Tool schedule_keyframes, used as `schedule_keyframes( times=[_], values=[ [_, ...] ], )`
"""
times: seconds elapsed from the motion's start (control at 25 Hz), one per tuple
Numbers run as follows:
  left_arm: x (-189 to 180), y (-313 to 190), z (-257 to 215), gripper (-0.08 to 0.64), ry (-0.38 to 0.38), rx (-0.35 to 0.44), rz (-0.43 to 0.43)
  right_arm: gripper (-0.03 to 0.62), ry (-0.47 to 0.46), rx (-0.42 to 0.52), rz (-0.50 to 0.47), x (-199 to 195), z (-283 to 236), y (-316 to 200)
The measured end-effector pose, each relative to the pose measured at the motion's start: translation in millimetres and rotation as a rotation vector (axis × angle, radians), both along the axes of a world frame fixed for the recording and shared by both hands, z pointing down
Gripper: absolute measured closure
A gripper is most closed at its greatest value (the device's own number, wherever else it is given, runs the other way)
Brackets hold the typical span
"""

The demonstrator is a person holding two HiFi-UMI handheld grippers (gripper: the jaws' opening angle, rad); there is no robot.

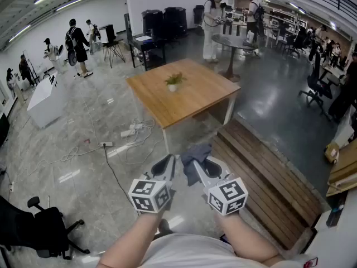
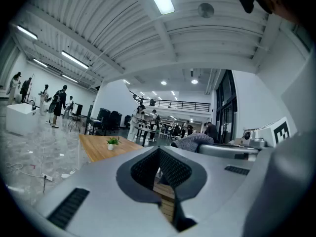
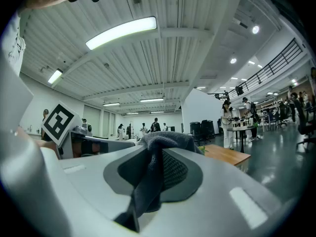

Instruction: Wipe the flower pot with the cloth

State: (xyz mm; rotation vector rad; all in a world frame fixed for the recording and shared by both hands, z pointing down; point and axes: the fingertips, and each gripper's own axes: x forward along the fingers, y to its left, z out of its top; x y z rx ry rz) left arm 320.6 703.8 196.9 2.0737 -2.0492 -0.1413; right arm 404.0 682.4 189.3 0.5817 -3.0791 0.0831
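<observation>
A small white flower pot (image 1: 173,86) with a green plant stands near the middle of a square wooden table (image 1: 195,99), some way ahead of both grippers; it also shows as the pot (image 2: 111,145) far off in the left gripper view. My right gripper (image 1: 192,165) is shut on a dark grey cloth (image 1: 195,152), which bunches over its jaws as the cloth (image 3: 160,149). My left gripper (image 1: 172,162) is shut with nothing between its jaws (image 2: 159,169). Both point level, side by side, in front of my body.
A low slatted wooden platform (image 1: 262,172) lies right of the grippers. Cables and power strips (image 1: 131,133) trail over the floor left of the table. A black office chair (image 1: 39,228) stands at lower left. Several people stand far off by a round table (image 1: 234,41).
</observation>
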Motion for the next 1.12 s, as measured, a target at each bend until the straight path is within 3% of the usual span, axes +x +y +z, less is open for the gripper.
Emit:
schedule_keyframes(
  times=[0.6, 1.12],
  values=[
    [-42, -21, 15, 0.554, 0.015, -0.017, 0.004, 0.526, -0.001, -0.017, 0.025, -35, 7, -21],
    [-193, -80, 26, 0.554, 0.049, -0.041, 0.062, 0.526, 0.023, -0.044, 0.092, -177, 17, -82]
  ],
)
